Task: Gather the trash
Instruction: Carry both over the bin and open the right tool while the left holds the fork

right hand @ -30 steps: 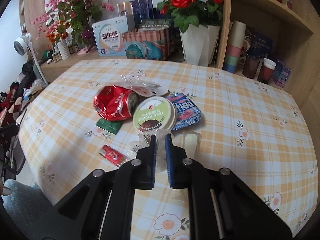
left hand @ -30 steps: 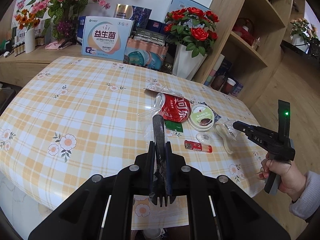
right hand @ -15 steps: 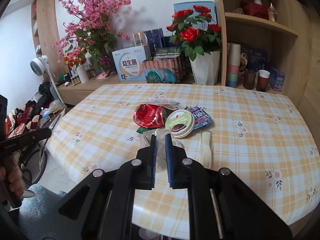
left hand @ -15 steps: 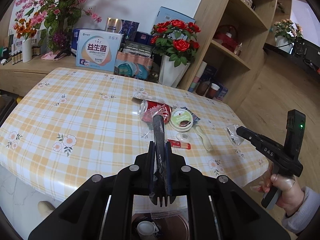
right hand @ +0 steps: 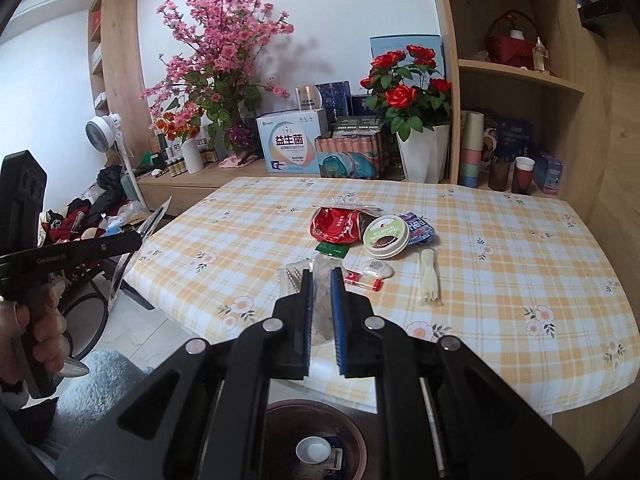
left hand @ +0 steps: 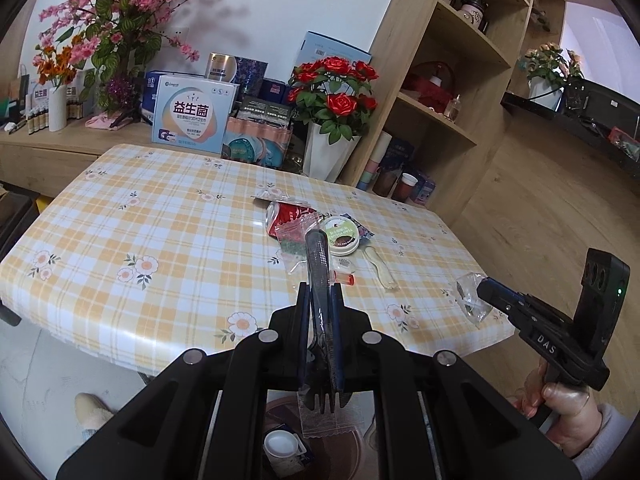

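My left gripper (left hand: 320,292) is shut on a black plastic fork in a clear wrapper (left hand: 318,264), held past the table's near edge, above a brown bin (left hand: 328,446) on the floor. My right gripper (right hand: 321,276) is shut on a clear plastic wrapper (right hand: 322,312); it shows in the left wrist view (left hand: 482,286) with the wrapper (left hand: 468,300) hanging at its tip. On the checked tablecloth lie a crushed red can (right hand: 334,226), a green-lidded round tub (right hand: 386,237), a blue packet (right hand: 418,226), a red lighter (right hand: 362,279) and a pale plastic fork (right hand: 429,278).
The bin also shows in the right wrist view (right hand: 316,440), holding a white cap. A white vase of red roses (right hand: 420,156), boxes and pink blossoms stand behind the table (right hand: 520,272). Wooden shelves (right hand: 520,76) rise at the right. A fan (right hand: 106,128) and clutter are on the left.
Both grippers have pulled back from the table with their items, so the table looks farther away. The bin on the floor has come into view below them.
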The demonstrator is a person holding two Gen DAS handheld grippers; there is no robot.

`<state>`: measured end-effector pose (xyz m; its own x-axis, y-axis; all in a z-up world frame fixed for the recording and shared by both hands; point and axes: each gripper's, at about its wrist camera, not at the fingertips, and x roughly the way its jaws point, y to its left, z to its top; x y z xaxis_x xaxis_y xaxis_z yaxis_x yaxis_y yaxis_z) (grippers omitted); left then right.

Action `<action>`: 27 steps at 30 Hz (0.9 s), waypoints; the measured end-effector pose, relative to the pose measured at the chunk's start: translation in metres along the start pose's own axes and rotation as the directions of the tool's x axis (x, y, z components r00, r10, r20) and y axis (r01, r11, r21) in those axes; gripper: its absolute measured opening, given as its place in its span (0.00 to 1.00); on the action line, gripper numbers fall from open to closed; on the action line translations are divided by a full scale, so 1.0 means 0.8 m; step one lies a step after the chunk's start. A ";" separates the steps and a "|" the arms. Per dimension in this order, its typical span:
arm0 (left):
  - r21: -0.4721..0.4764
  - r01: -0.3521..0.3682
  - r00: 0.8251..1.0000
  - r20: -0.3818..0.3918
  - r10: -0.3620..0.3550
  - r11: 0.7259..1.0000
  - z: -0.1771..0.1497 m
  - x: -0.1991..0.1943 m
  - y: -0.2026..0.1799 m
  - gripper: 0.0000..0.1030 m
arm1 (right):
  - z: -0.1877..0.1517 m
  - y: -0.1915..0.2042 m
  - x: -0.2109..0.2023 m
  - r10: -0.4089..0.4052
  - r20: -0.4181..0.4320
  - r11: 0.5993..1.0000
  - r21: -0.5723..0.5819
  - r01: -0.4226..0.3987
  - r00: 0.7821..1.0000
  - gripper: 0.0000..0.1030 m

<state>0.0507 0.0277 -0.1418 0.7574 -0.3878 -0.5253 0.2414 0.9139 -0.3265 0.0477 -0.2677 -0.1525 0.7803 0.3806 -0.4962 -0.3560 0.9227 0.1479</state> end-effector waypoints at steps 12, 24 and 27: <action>-0.044 0.016 1.000 0.018 -0.015 0.999 -0.027 -0.047 -0.001 0.10 | -0.030 0.038 -0.022 0.037 -0.044 0.997 -0.061 -0.039 0.998 0.12; -0.034 0.047 0.999 -0.009 -0.047 0.998 -0.045 -0.035 -0.008 0.10 | -0.056 0.042 -0.010 0.077 -0.097 0.996 -0.033 -0.080 0.992 0.18; -0.040 0.057 0.998 -0.021 -0.058 0.998 -0.048 -0.030 -0.007 0.10 | -0.056 0.040 -0.011 0.089 -0.086 0.996 -0.018 -0.091 0.992 0.37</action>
<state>0.0076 0.0274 -0.1574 0.7295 -0.4421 -0.5219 0.2595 0.8849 -0.3869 0.0065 -0.2440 -0.1818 0.6982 0.4543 -0.5532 -0.4344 0.8832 0.1771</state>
